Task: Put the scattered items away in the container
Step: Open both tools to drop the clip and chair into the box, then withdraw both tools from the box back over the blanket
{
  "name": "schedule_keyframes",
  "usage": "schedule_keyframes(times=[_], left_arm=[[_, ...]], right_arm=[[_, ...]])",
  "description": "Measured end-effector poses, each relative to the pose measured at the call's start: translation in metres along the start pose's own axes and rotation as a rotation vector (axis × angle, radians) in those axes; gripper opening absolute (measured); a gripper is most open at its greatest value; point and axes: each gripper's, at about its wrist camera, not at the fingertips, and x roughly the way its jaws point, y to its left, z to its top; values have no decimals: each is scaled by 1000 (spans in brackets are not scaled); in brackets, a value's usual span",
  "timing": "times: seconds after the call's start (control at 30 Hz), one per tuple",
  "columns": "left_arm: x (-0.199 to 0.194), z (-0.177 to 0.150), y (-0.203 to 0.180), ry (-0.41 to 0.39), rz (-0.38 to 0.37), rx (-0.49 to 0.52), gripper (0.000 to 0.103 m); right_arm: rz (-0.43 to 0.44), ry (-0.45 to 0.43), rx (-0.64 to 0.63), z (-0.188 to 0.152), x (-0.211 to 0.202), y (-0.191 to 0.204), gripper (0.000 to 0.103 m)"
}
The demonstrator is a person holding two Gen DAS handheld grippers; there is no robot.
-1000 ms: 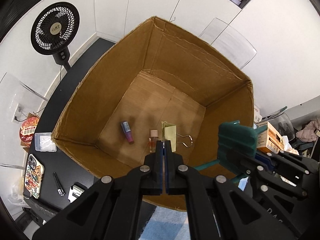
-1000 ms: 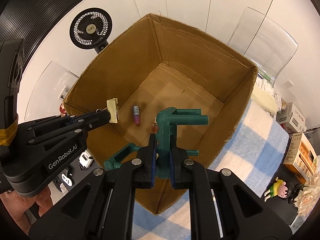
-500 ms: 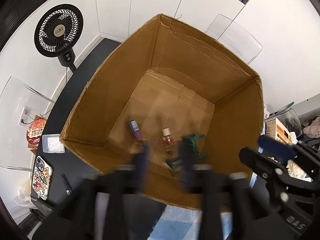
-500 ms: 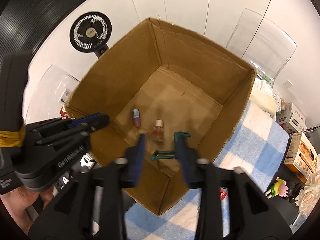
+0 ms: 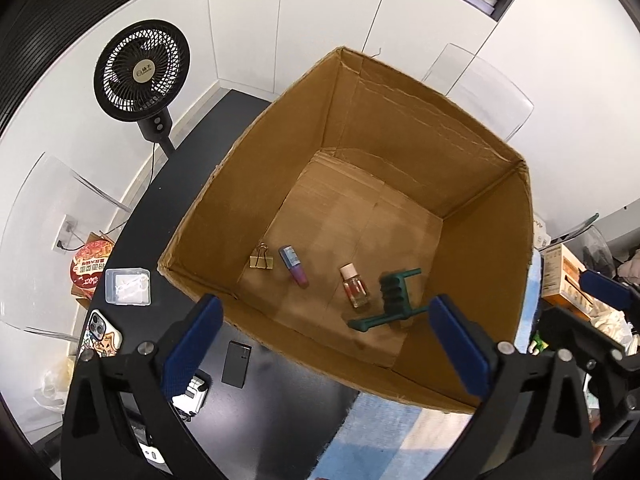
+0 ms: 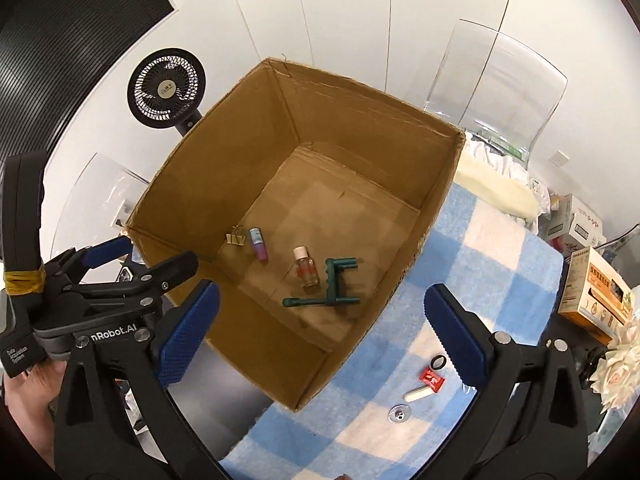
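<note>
Cardboard box (image 5: 488, 264): open-topped, standing partly on the black counter (image 5: 276, 392) and partly on a blue-and-white checked blanket (image 6: 472, 264).

Box floor, contents lying near its left and near sides:
- gold binder clip (image 5: 261, 259), nearest the left wall;
- small purple-and-blue tube (image 5: 293, 266), just beside the clip;
- clear glass bottle with pale cap (image 5: 354, 285), lying flat;
- dark green plastic bracket (image 5: 394, 300), just beside the bottle.

Left hand-held gripper (image 5: 326, 346): tipped steeply down over the box's near edge, blue-padded jaws opening and spread wide, nothing between them. A hand (image 6: 24, 396) holds its body, seen in the right wrist view.

Right hand-held gripper (image 6: 320, 330): likewise tipped steeply down above the box's near right corner, jaws opening and spread wide, nothing between them.

Outside the box, on the blanket by the right gripper: black ring (image 6: 439, 362), red wrapper (image 6: 433, 379), white capsule-shaped piece (image 6: 419, 393), clear round disc (image 6: 399, 415).

On the counter to the left: small clear plastic box (image 5: 128, 286), phone in patterned case (image 5: 100, 334), flat black rectangular item (image 5: 236, 364).
</note>
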Motion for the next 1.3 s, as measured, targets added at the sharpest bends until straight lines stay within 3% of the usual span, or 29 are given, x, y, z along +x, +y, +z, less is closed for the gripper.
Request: schedule_keyframes(times=[0.83, 1.3], left_arm=[[-23, -17, -61, -37, -29, 82, 102], [-23, -30, -123, -31, -73, 177, 102]], right_arm=[[-20, -54, 73, -36, -41, -39, 103], [-51, -79, 183, -63, -67, -99, 103]])
